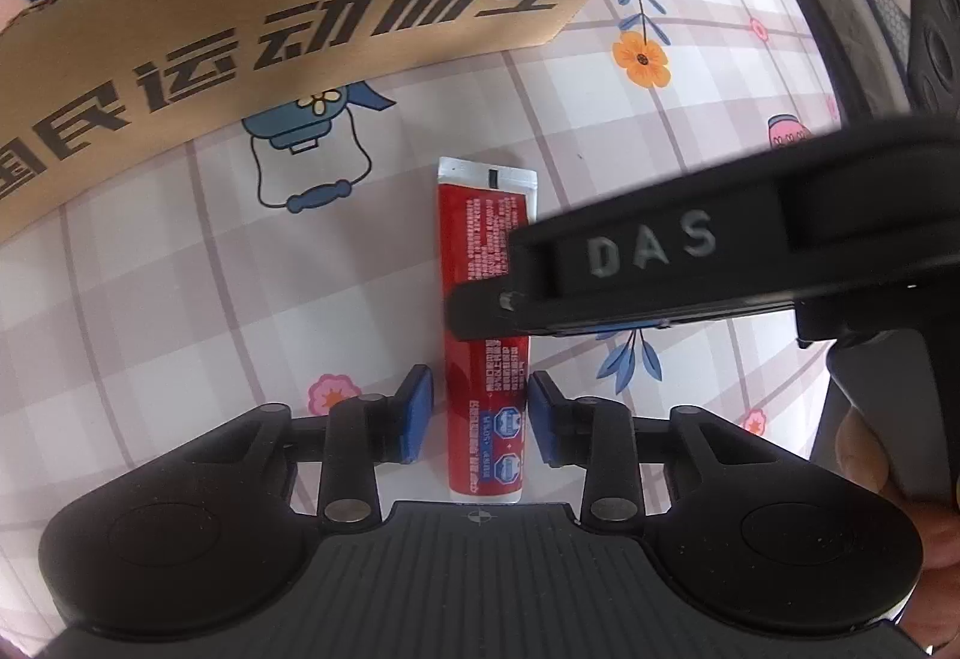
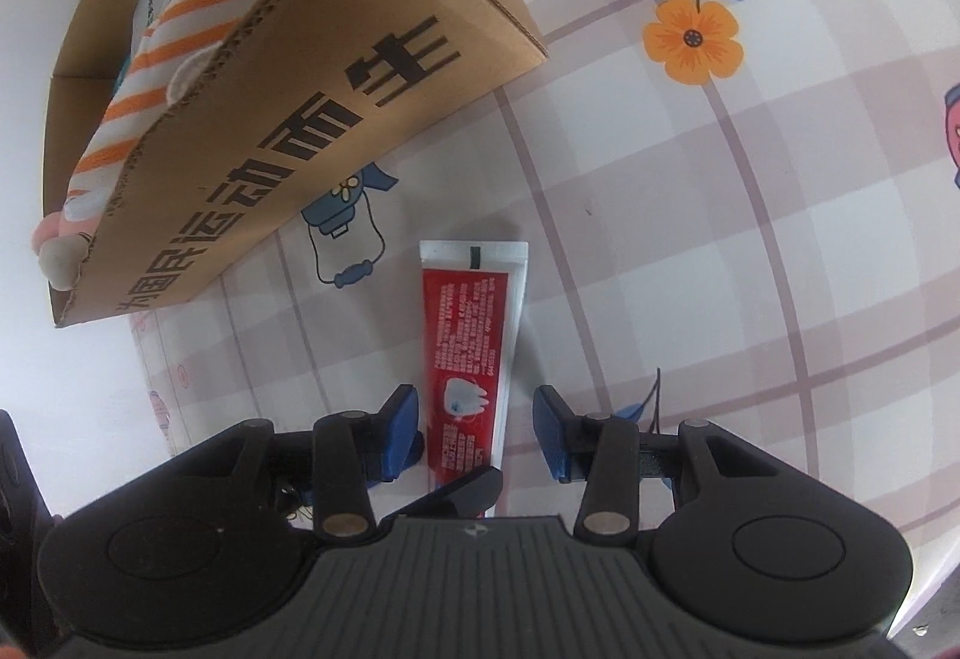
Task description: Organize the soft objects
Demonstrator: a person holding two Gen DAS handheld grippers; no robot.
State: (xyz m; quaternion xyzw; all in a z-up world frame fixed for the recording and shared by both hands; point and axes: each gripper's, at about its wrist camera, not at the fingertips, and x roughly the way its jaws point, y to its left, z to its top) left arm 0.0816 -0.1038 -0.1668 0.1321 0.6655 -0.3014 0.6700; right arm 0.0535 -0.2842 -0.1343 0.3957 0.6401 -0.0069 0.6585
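Partly hidden: toothpaste tube (image 1: 487,389) crossed by right gripper (image 2: 474,428); cap unseen.

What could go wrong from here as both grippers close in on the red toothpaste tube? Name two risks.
1. Both open grippers, left gripper and right gripper, straddle the same end of the red toothpaste tube; they may collide.
2. The tube lies flat on the checked floral tablecloth, so closing pads could pinch the cloth or slip off it.
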